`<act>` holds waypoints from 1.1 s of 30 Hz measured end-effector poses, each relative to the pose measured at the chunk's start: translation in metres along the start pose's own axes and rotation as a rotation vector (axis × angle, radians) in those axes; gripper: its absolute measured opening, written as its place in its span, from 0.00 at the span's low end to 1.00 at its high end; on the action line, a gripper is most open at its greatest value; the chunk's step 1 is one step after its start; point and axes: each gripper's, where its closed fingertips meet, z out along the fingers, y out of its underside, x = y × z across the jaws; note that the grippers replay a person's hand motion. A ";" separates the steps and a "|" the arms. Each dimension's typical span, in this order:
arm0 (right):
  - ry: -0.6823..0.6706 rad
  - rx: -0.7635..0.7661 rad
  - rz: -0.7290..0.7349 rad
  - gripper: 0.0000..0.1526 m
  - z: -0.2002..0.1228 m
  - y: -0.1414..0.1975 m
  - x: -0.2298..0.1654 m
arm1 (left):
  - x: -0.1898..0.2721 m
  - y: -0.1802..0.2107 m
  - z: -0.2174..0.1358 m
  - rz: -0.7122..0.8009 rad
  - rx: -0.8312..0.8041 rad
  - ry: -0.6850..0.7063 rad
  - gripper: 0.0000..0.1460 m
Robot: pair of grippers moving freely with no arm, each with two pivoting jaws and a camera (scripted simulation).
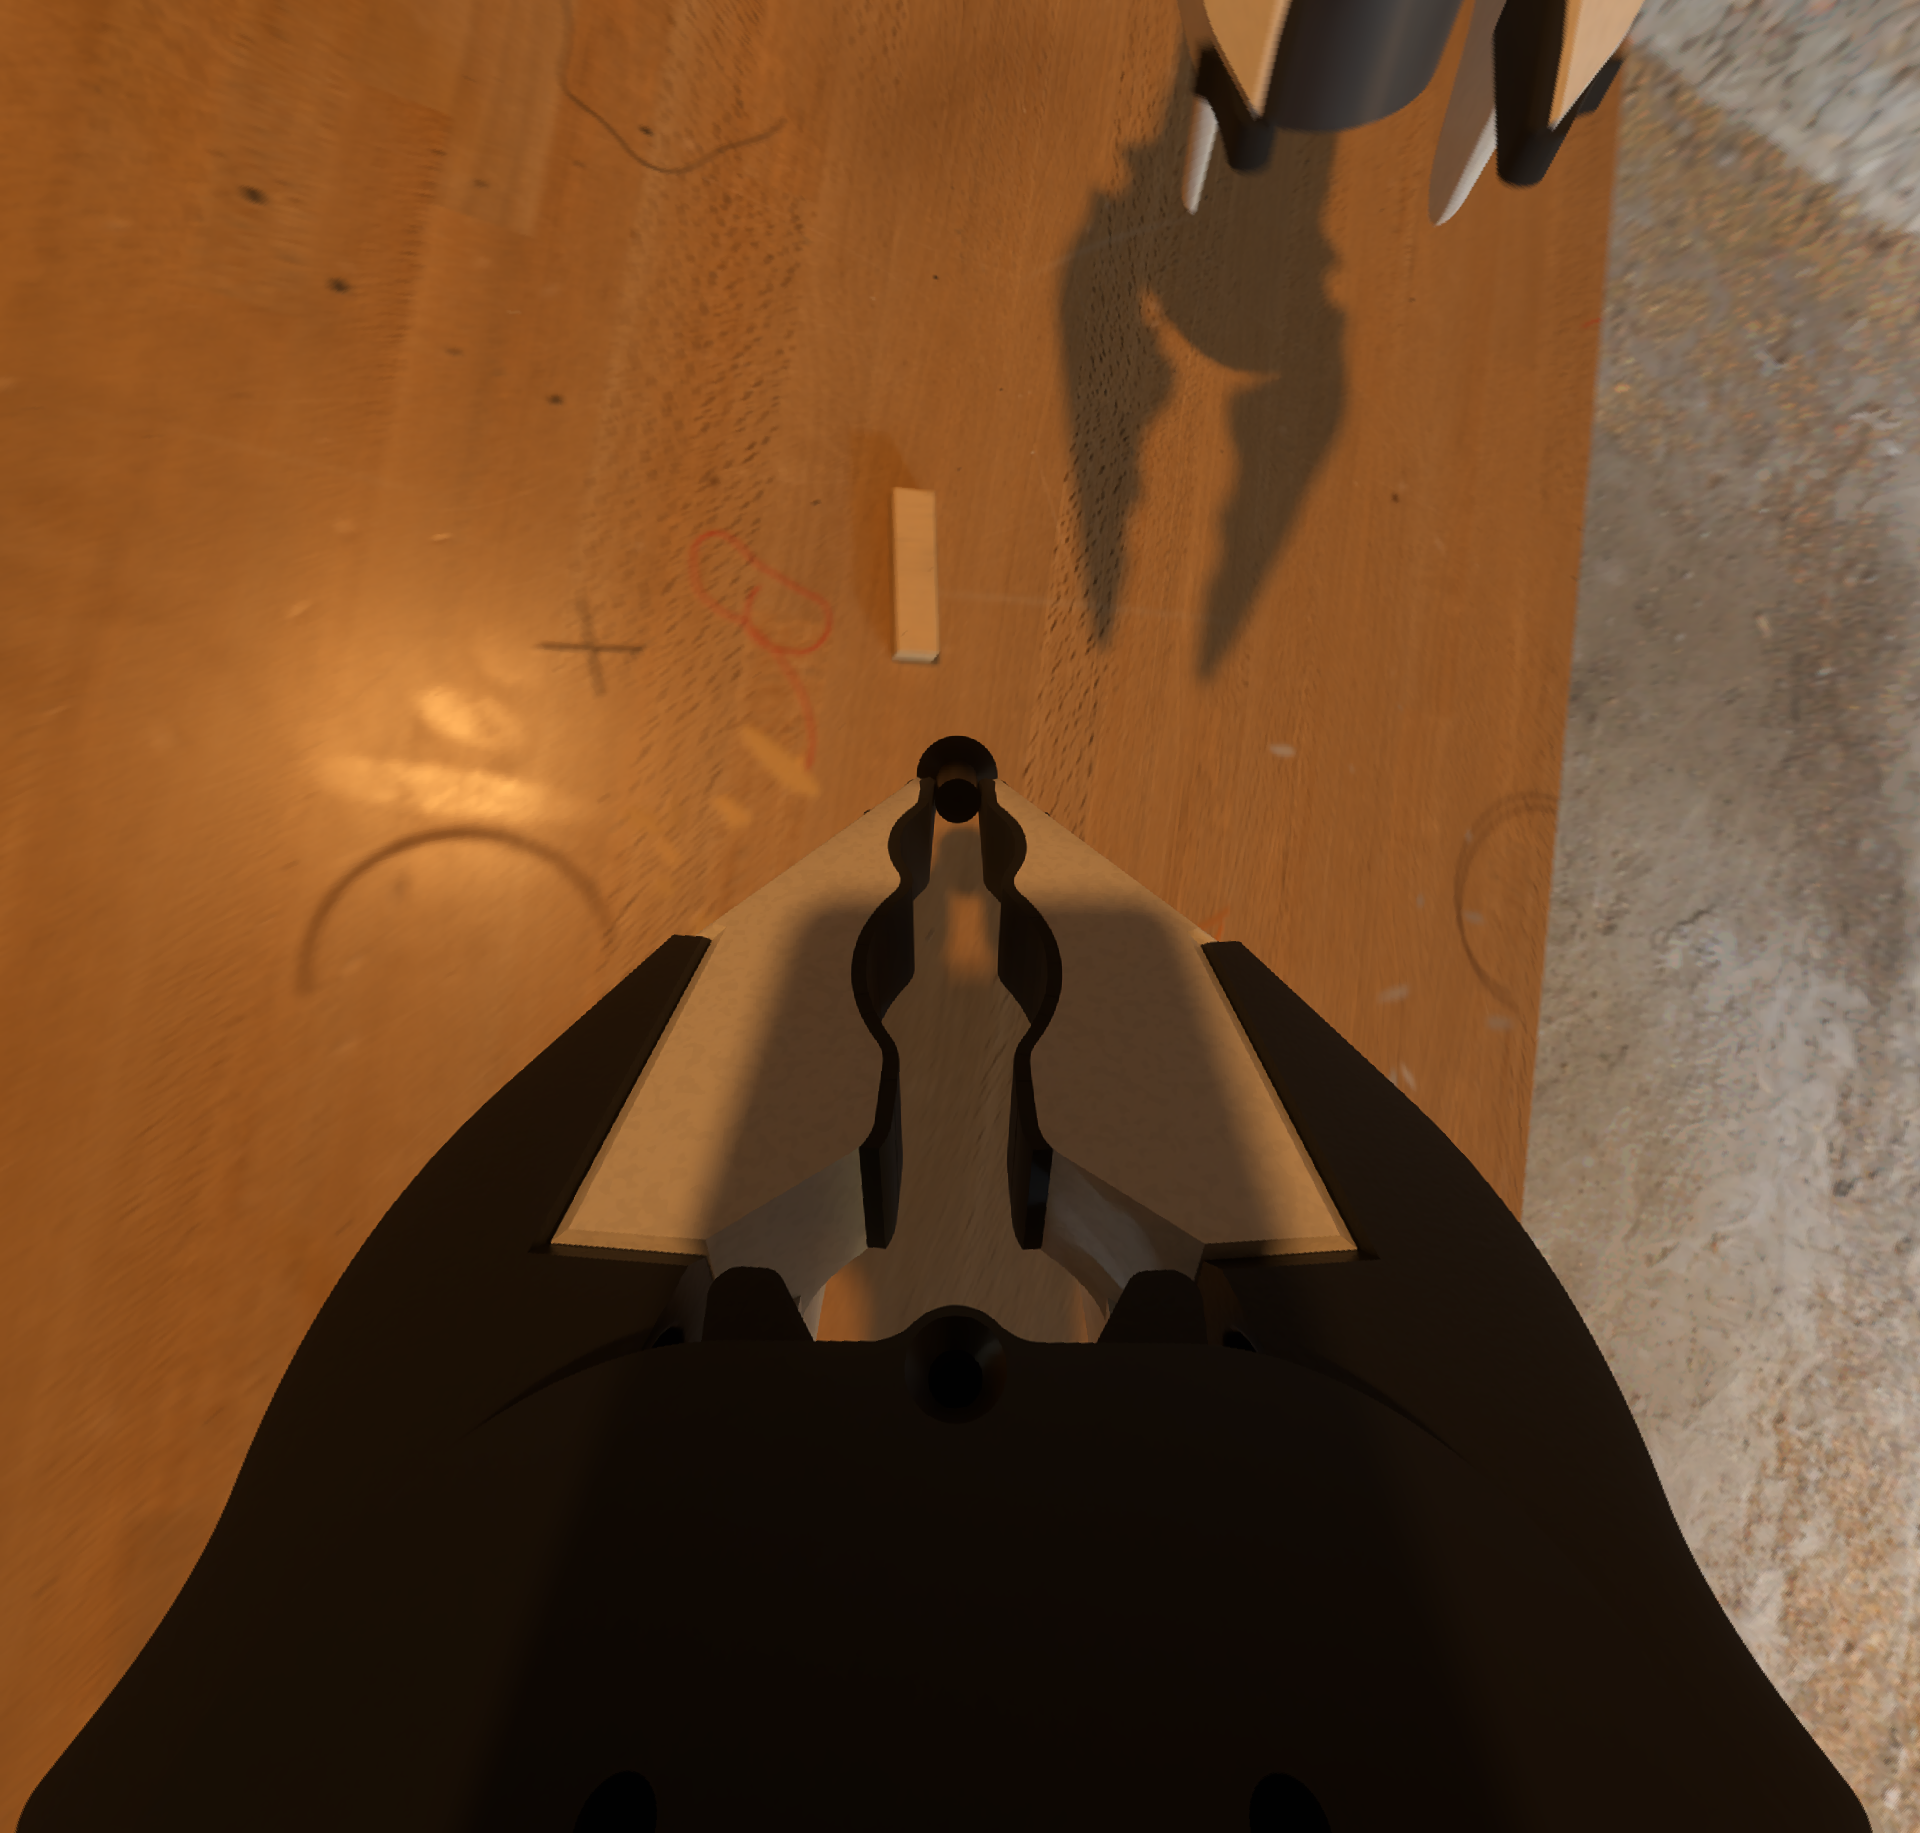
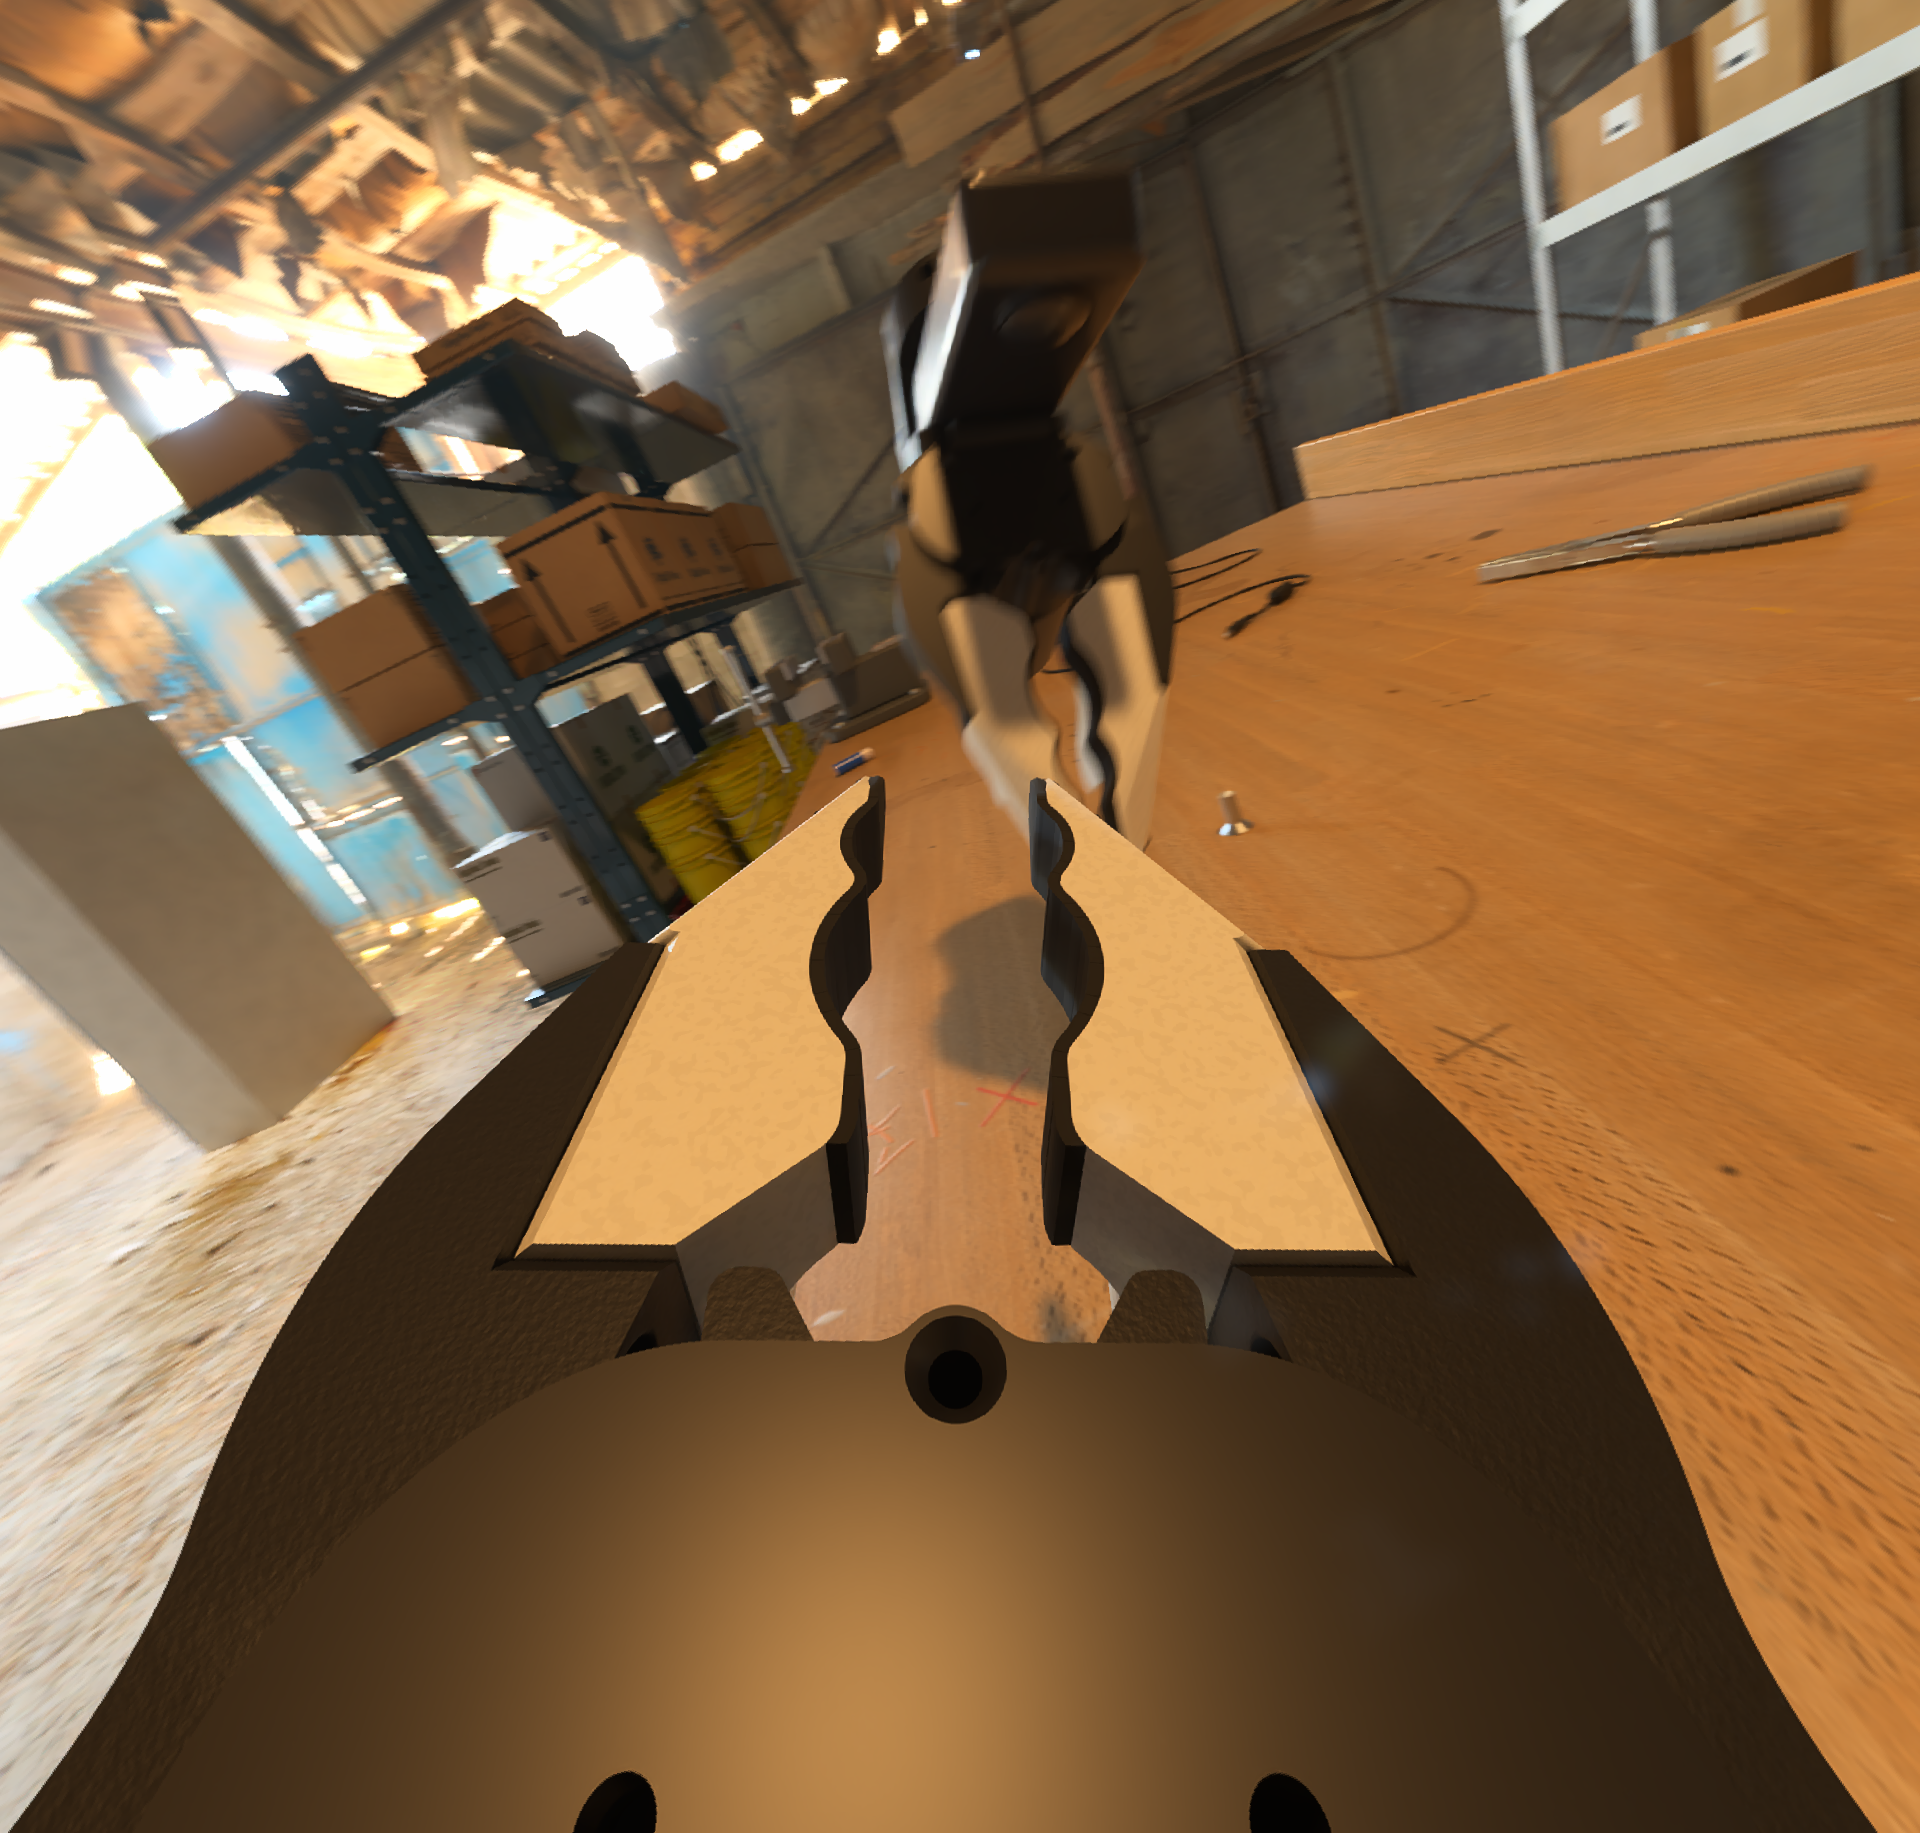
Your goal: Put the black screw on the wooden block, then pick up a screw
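Observation:
My left gripper (image 1: 957, 809) points down at the wooden table (image 1: 416, 381) and is shut on a black screw (image 1: 956, 763), whose round head shows at the fingertips. A small pale wooden block (image 1: 914, 578) lies flat on the table just ahead of the screw, apart from it. My right gripper (image 2: 956, 796) is open and empty, low over the table; it also shows in the left wrist view (image 1: 1330, 173), beyond the block to the right. A silver screw (image 2: 1233, 815) stands head-down on the table to its right. The left gripper (image 2: 1060, 775) looks blurred ahead in the right wrist view.
The table's edge (image 1: 1569, 640) runs along the right, with concrete floor (image 1: 1766, 848) beyond. Long metal hand tools (image 2: 1662, 526) and a black cable (image 2: 1257, 594) lie farther back. Shelves with cardboard boxes (image 2: 613, 568) and a grey block (image 2: 156, 910) stand off the table.

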 end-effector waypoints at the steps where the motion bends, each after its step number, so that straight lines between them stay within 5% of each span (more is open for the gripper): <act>1: 0.032 0.004 -0.010 0.18 -0.002 -0.002 0.003 | 0.006 -0.002 0.016 -0.005 -0.015 -0.019 0.05; 9: 0.215 0.123 -0.037 0.22 -0.038 -0.027 0.027 | -0.005 -0.013 0.081 0.047 -0.121 -0.189 0.05; 16: 0.569 -0.216 -0.128 0.25 -0.066 0.000 0.092 | -0.013 -0.023 0.091 0.082 -0.117 -0.227 0.07; 17: 0.597 -0.278 -0.152 0.25 -0.065 0.005 0.101 | -0.011 -0.026 0.090 0.060 -0.088 -0.215 0.17; 23: 0.683 -0.414 -0.107 0.27 -0.035 0.024 0.136 | -0.013 -0.028 0.036 -0.150 0.209 -0.273 0.28; 28: 0.775 -0.489 -0.199 0.20 -0.027 0.035 0.153 | -0.042 0.030 -0.017 -0.376 0.331 -0.476 0.31; 33: 0.805 -0.513 -0.222 0.17 -0.008 0.035 0.165 | -0.073 0.103 -0.049 -0.526 0.250 -0.688 0.34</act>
